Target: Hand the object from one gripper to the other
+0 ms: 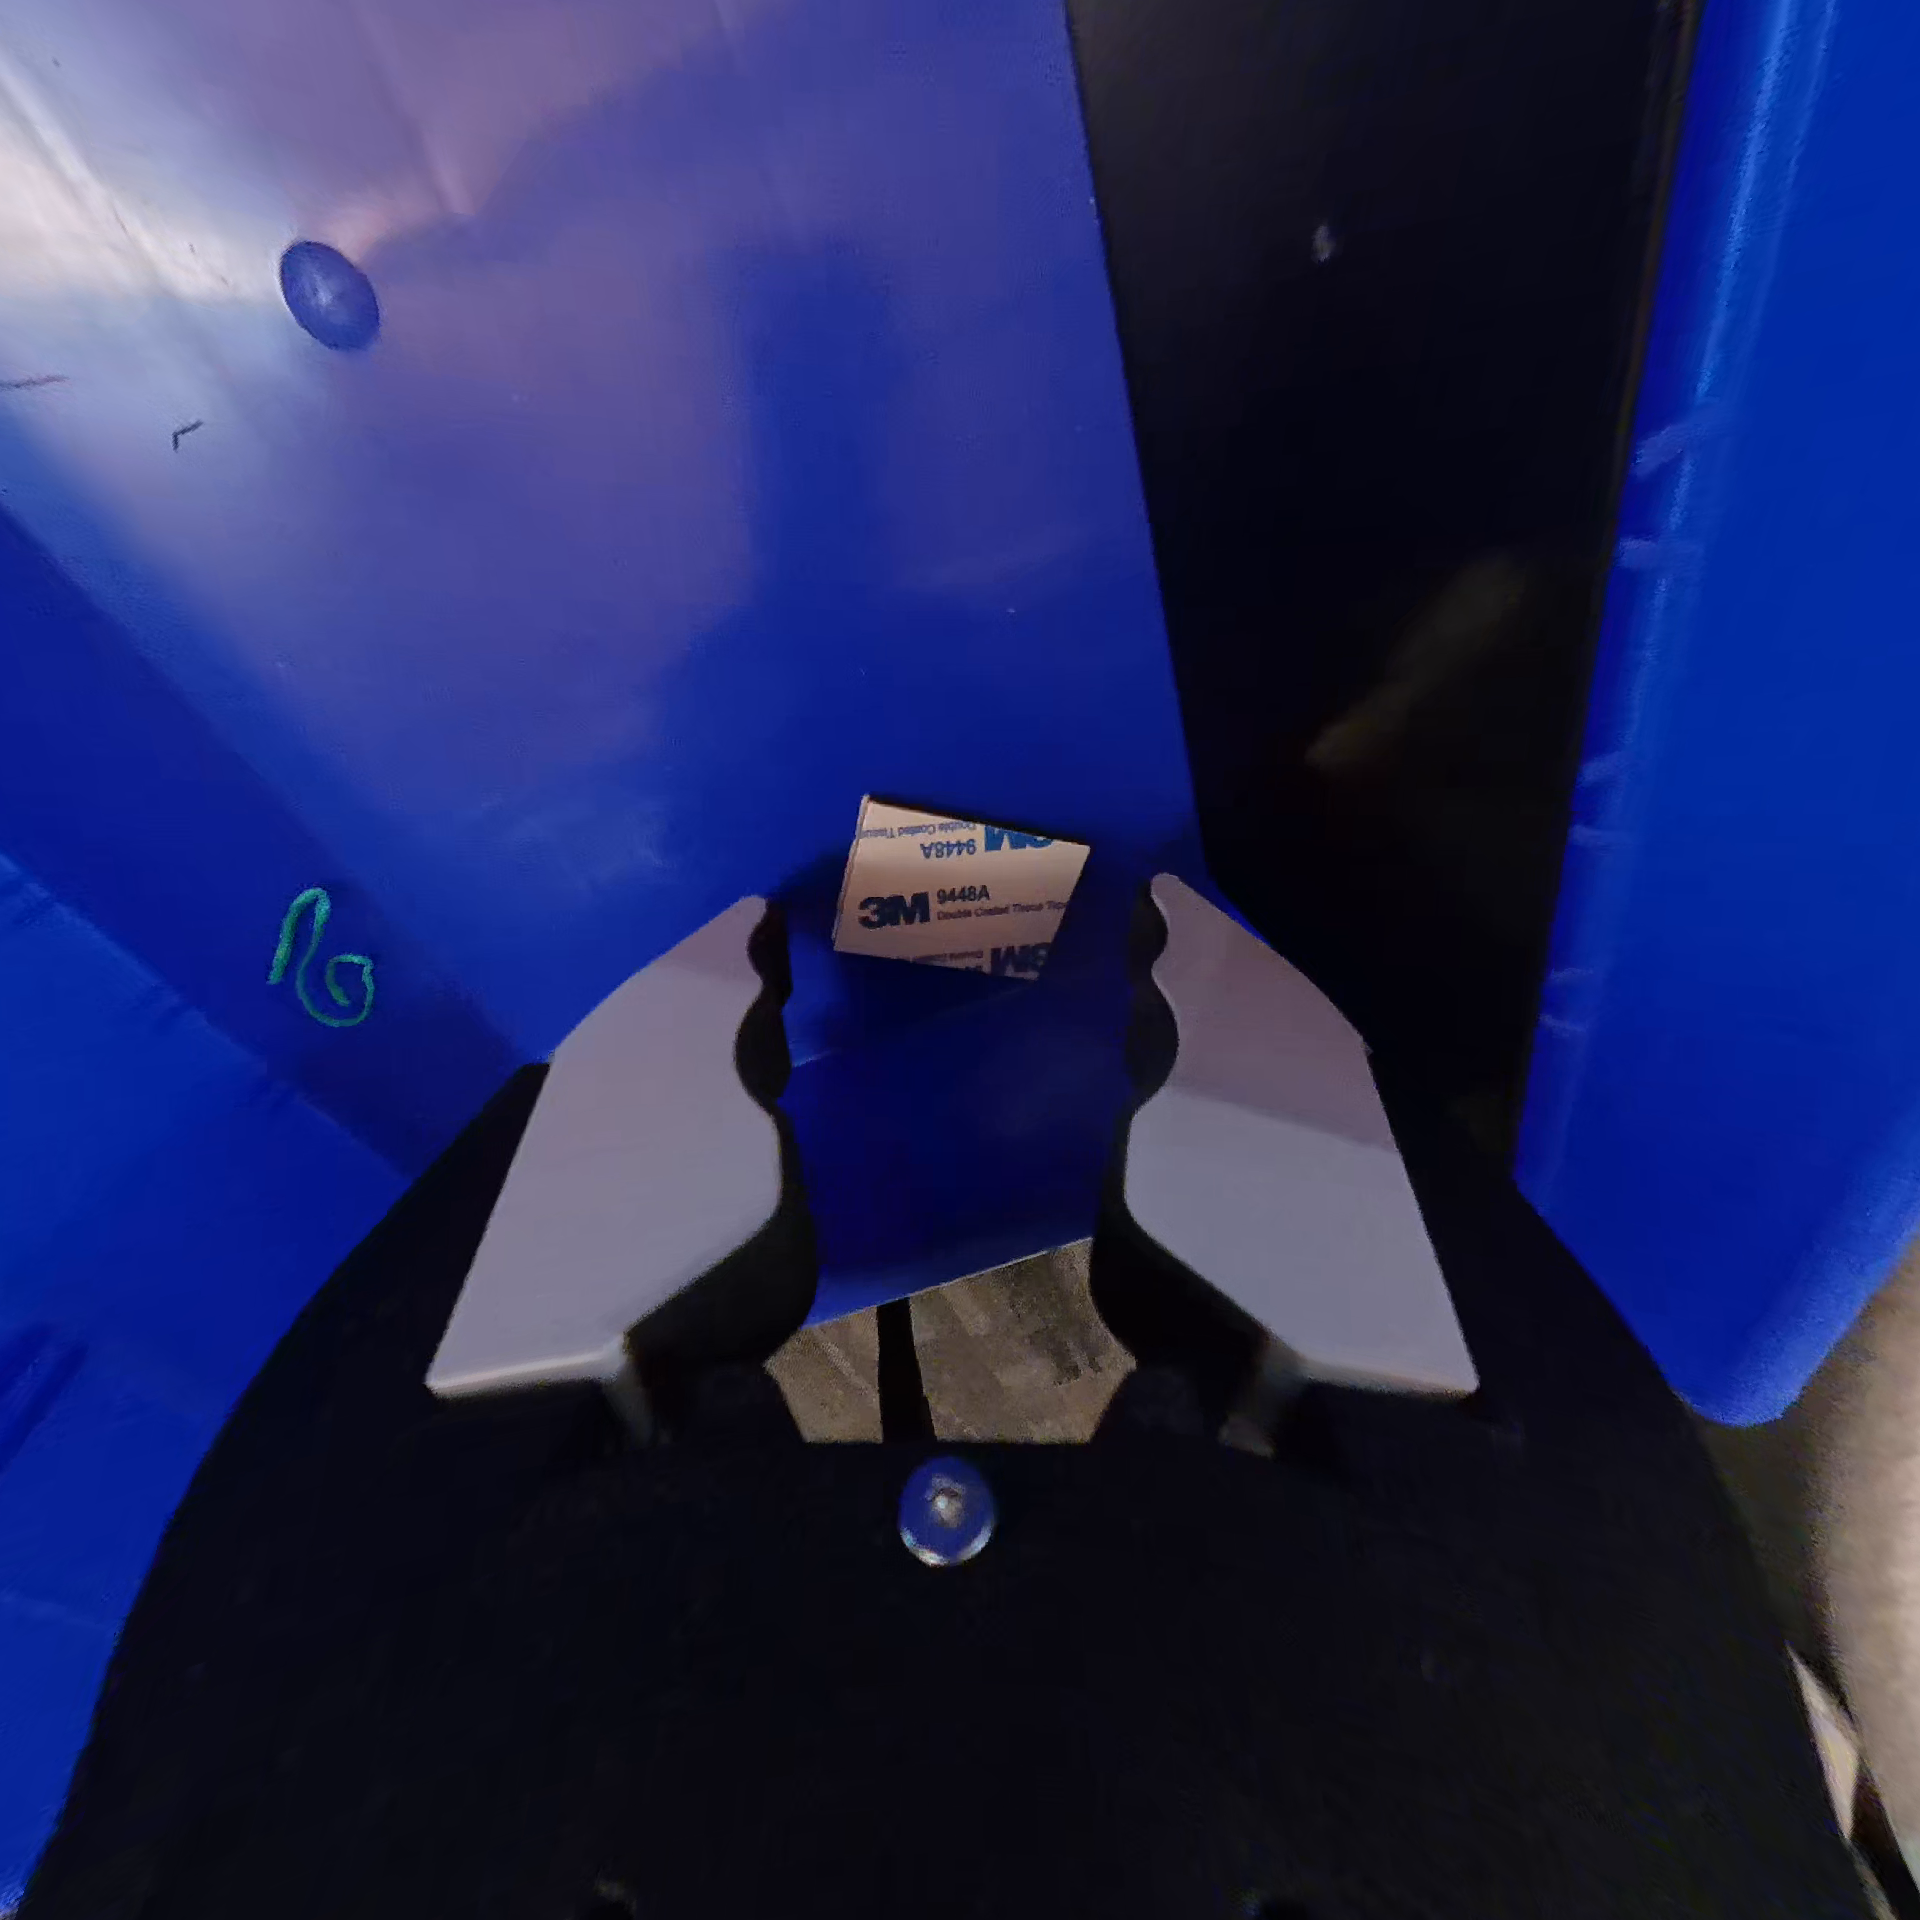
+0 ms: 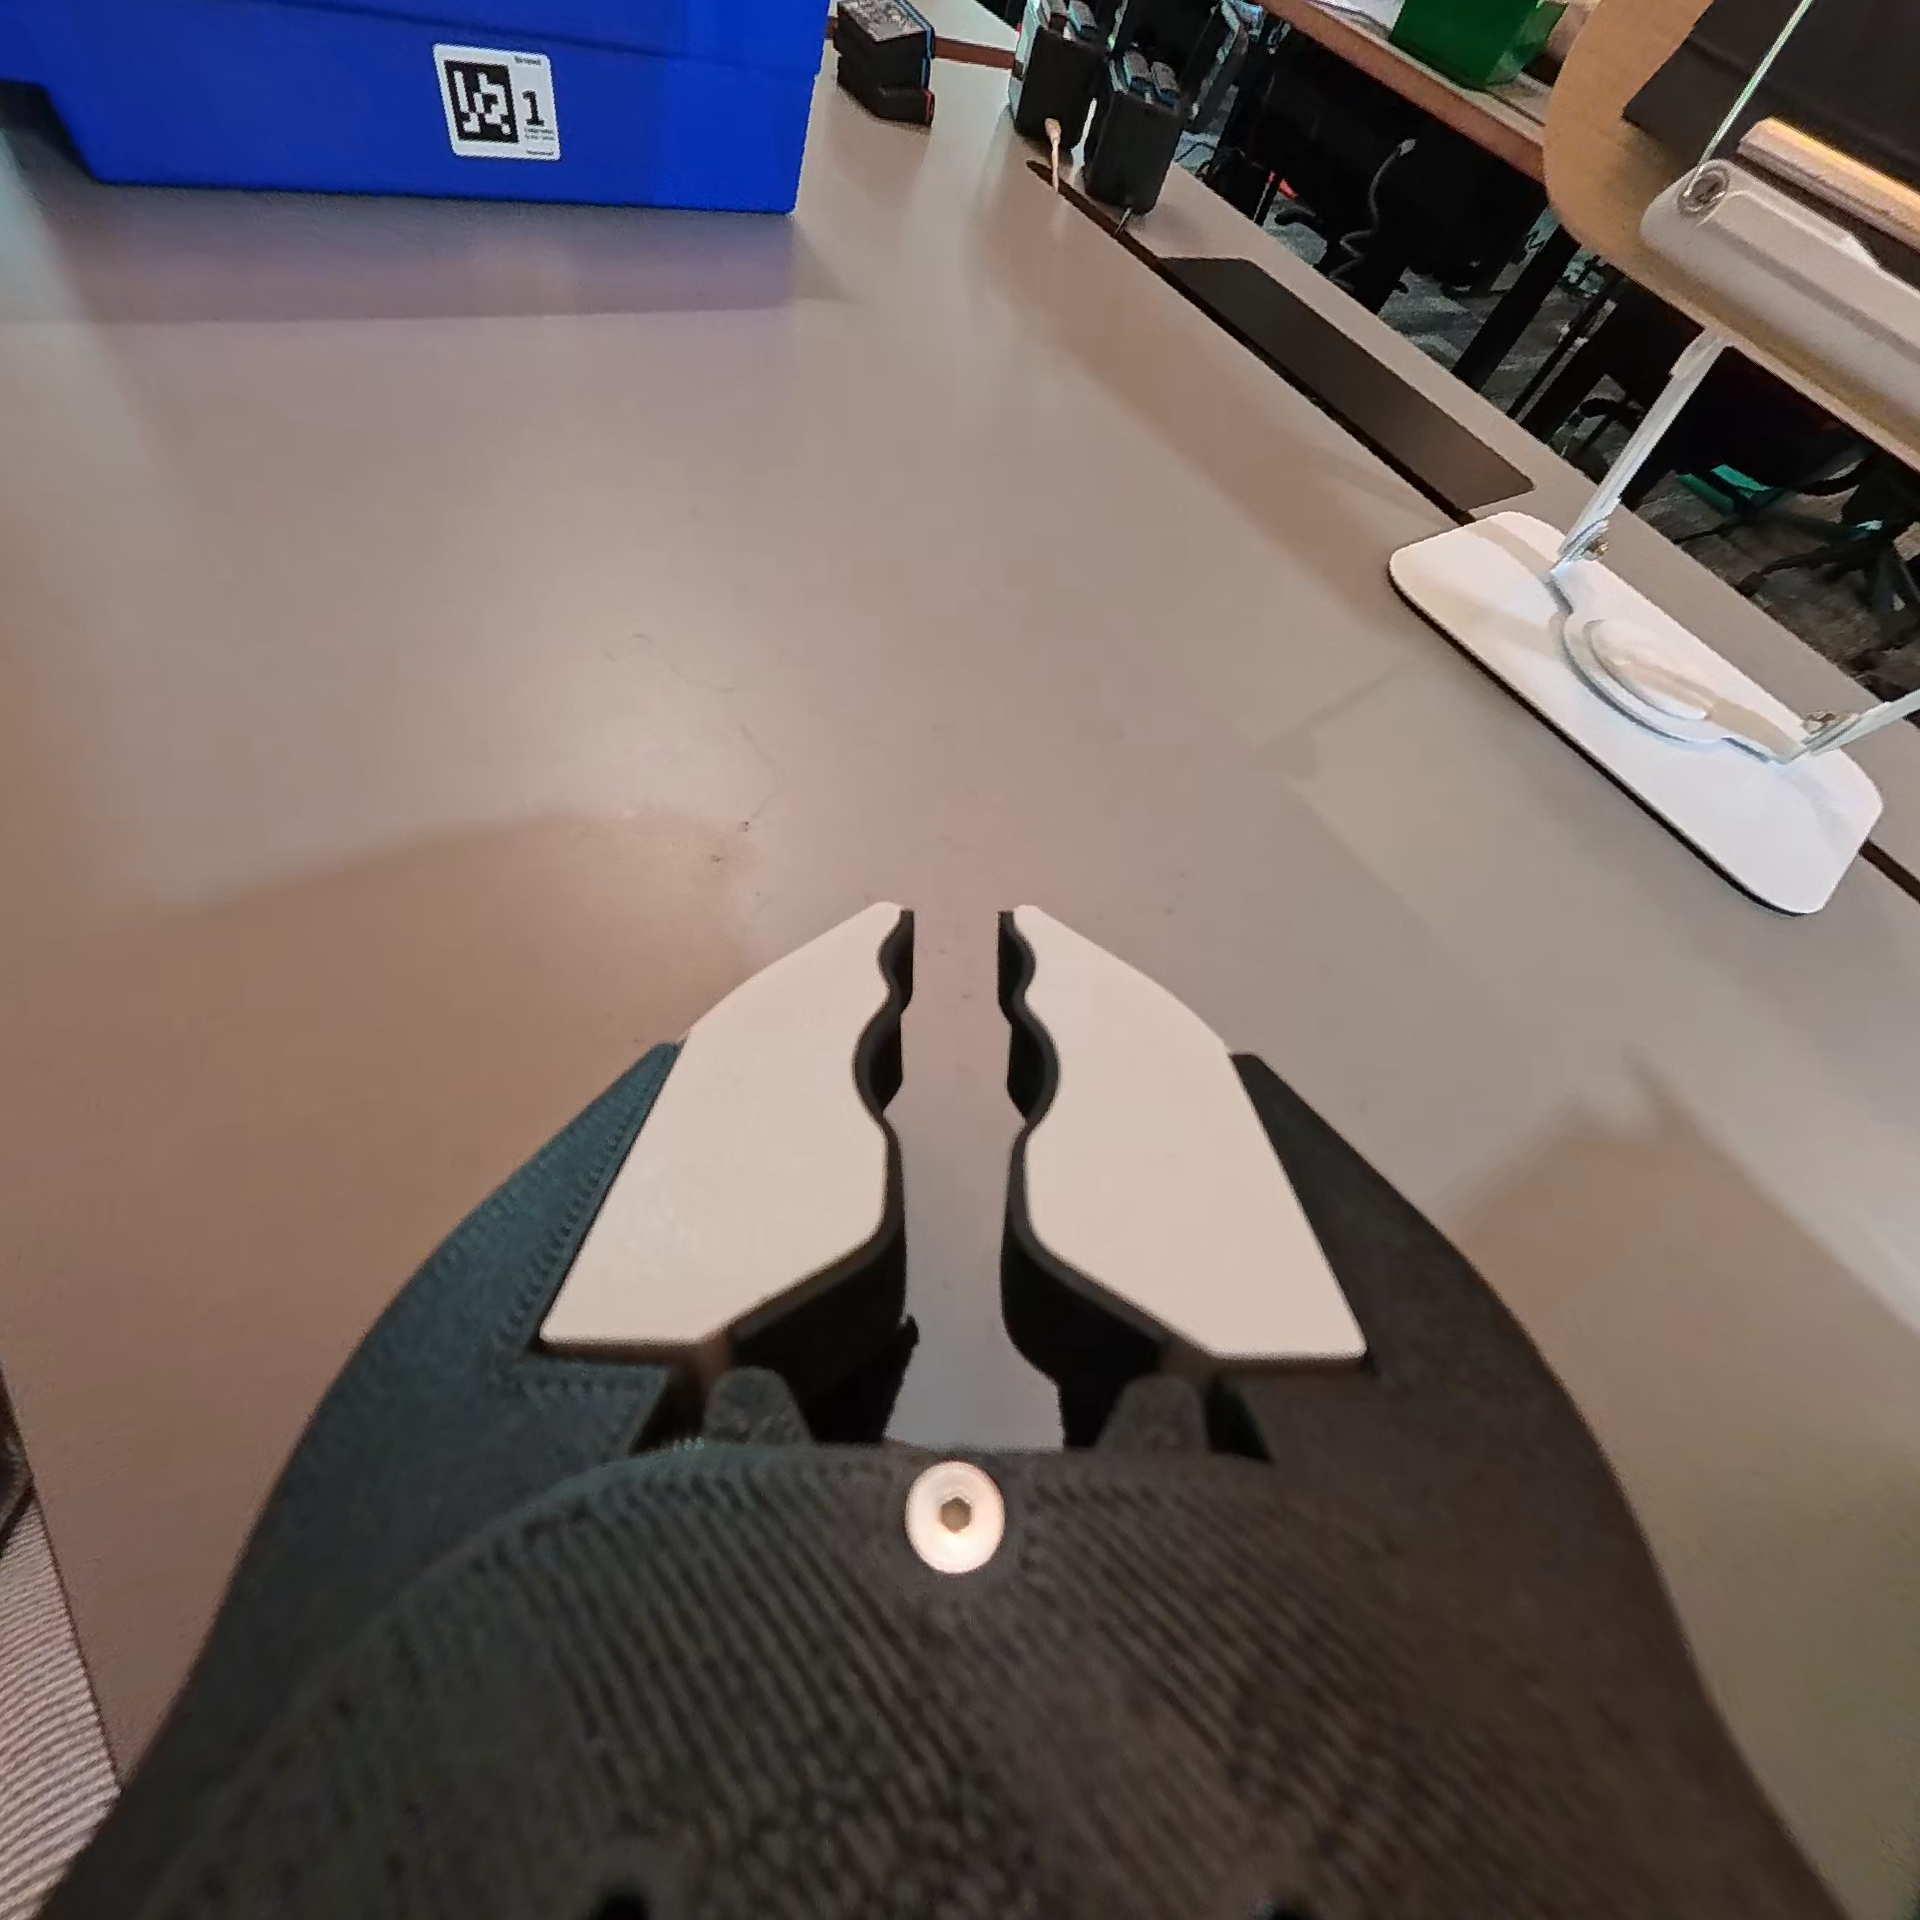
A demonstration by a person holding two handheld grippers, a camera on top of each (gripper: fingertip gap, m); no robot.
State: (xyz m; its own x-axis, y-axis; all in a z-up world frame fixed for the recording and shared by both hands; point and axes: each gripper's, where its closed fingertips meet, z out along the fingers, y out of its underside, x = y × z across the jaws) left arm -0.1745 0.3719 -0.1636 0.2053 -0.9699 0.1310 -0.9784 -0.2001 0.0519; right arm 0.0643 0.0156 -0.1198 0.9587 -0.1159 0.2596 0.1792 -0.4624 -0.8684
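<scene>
A small square pad (image 1: pixel 956 888) with a pale printed backing lies on the blue plastic inside a blue bin (image 1: pixel 623 571). My left gripper (image 1: pixel 961 909) is open, its two fingertips on either side of the pad and just short of it, not touching it. My right gripper (image 2: pixel 956 920) hovers low over a beige table (image 2: pixel 623 571), its fingers a narrow gap apart with nothing between them. The pad does not show in the right wrist view.
A black panel (image 1: pixel 1351 520) stands right of the pad, with more blue plastic (image 1: pixel 1745 727) beyond it. In the right wrist view a blue bin (image 2: pixel 312 114) with a square marker tag stands far left. A white stand base (image 2: pixel 1631 707) sits right, black holders (image 2: pixel 1122 104) at the back. My right fingertips sit around 45 cm from my left ones.
</scene>
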